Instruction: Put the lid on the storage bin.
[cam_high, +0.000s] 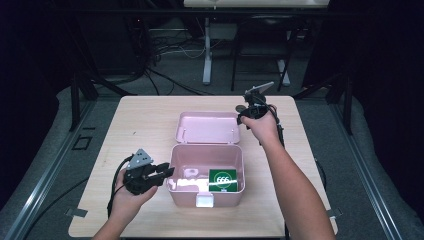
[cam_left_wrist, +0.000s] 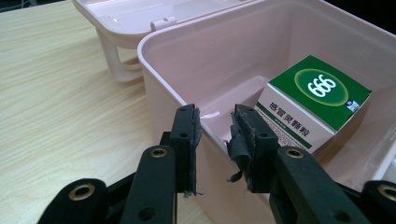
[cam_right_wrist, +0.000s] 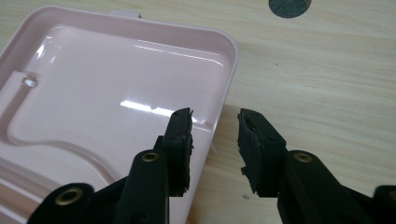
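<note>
An open pink plastic box (cam_high: 186, 196) stands mid-table, its lid (cam_high: 207, 127) folded back flat behind it. Inside, at the right, lies a green and white medicine carton (cam_high: 222, 180) marked 666. My left gripper (cam_high: 169, 173) is at the box's left wall. In the left gripper view it (cam_left_wrist: 215, 133) is open with its jaws on either side of the box rim (cam_left_wrist: 161, 77), and the carton (cam_left_wrist: 322, 88) lies just beyond. My right gripper (cam_high: 242, 116) hovers at the lid's right edge. It (cam_right_wrist: 215, 135) is open, one jaw over the lid (cam_right_wrist: 107, 93) and one over the table.
The box sits on a light wooden table (cam_high: 145, 125), with bare wood to its left and right. A dark round hole (cam_right_wrist: 289, 7) is in the tabletop beyond the lid's corner. A white latch (cam_high: 203, 201) sits on the box front. Cables trail from both grippers.
</note>
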